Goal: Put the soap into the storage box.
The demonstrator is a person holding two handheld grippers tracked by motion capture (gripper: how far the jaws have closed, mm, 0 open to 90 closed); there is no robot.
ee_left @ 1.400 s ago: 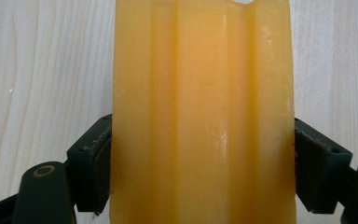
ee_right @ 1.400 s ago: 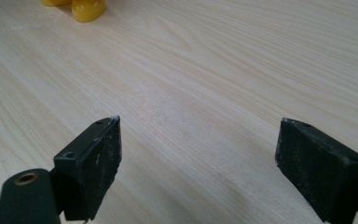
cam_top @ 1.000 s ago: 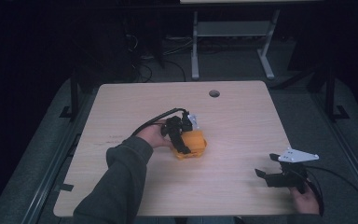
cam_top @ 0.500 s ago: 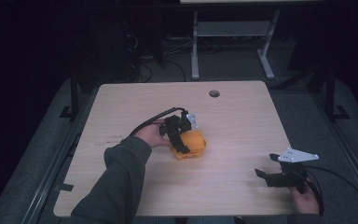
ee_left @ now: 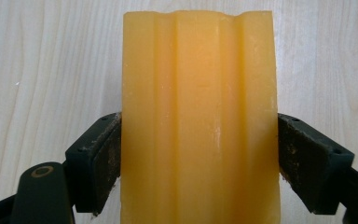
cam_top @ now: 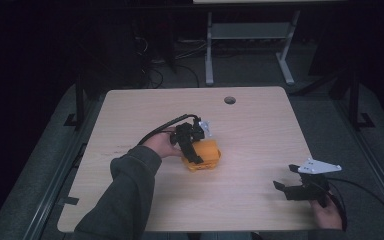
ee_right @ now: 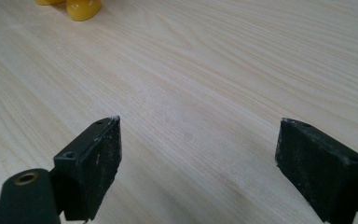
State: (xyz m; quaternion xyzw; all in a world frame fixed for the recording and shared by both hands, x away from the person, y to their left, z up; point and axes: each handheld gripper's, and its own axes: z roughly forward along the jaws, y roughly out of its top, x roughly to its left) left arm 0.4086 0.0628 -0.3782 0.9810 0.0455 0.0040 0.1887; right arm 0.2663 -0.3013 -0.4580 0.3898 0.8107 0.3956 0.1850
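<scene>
Left gripper point(ee_left: 199, 154) still clamped on orange block point(ee_left: 199, 116), nothing moved, right gripper point(ee_right: 198, 158) wide open, empty, low over table point(ee_right: 205, 70)

You're in a lab or test room, dim: bare wooden table point(cam_top: 260, 125) with a cable hole point(cam_top: 229, 100), dark carpet floor point(cam_top: 325, 115), loose cables point(cam_top: 152, 75) behind, white metal stand legs point(cam_top: 210, 55) at the back.

Bare table point(cam_top: 260, 125) all round — only the orange block point(cam_top: 205, 155) obstructs.
</scene>
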